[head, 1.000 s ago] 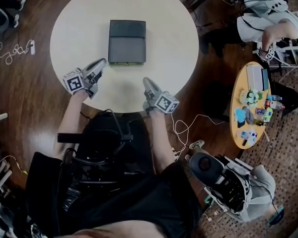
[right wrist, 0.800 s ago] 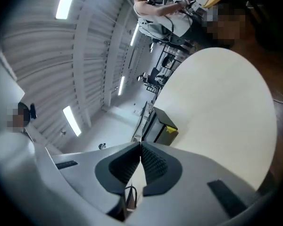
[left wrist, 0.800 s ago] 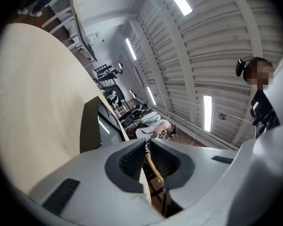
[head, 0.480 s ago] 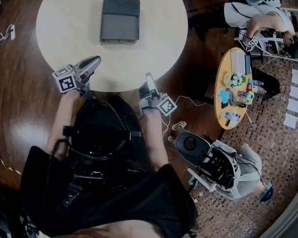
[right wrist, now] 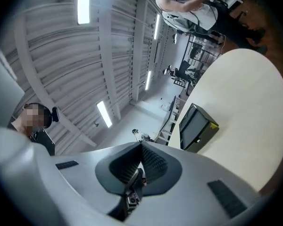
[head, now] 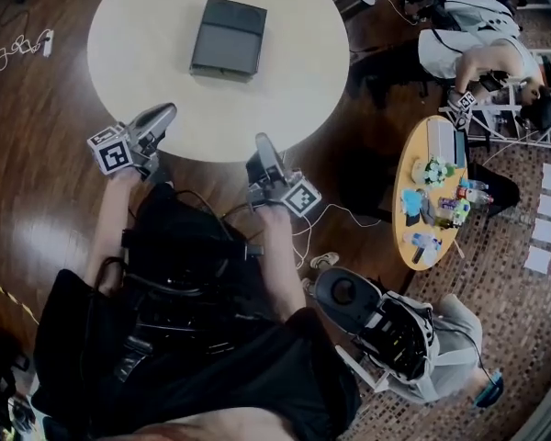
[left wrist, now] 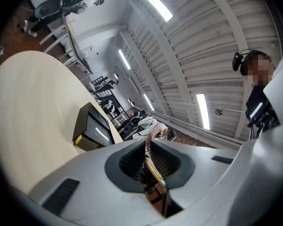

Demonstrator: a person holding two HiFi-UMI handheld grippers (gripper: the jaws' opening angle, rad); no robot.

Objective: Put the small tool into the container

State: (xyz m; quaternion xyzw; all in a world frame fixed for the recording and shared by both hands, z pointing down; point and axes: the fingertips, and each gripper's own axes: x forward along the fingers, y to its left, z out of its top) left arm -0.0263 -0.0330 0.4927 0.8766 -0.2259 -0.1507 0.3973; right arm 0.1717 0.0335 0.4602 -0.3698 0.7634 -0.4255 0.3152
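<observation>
Left tool (head: 165, 113) and right tool (head: 262, 142) have withdrawn toward 6 o'clock off the desk (head: 147, 26), both with jaws together and empty; container (head: 227, 49) looks closed, so the task is apparently complete.

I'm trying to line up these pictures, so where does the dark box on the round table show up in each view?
Head view: the dark box lies top centre, on the table's far half.
Left gripper view: the box sits left of centre, seen edge-on.
Right gripper view: the box sits right of centre.
Shared landmark: the pale round table under it.

The container (head: 227, 50) looks dark grey, the table (head: 289, 95) cream.
</observation>
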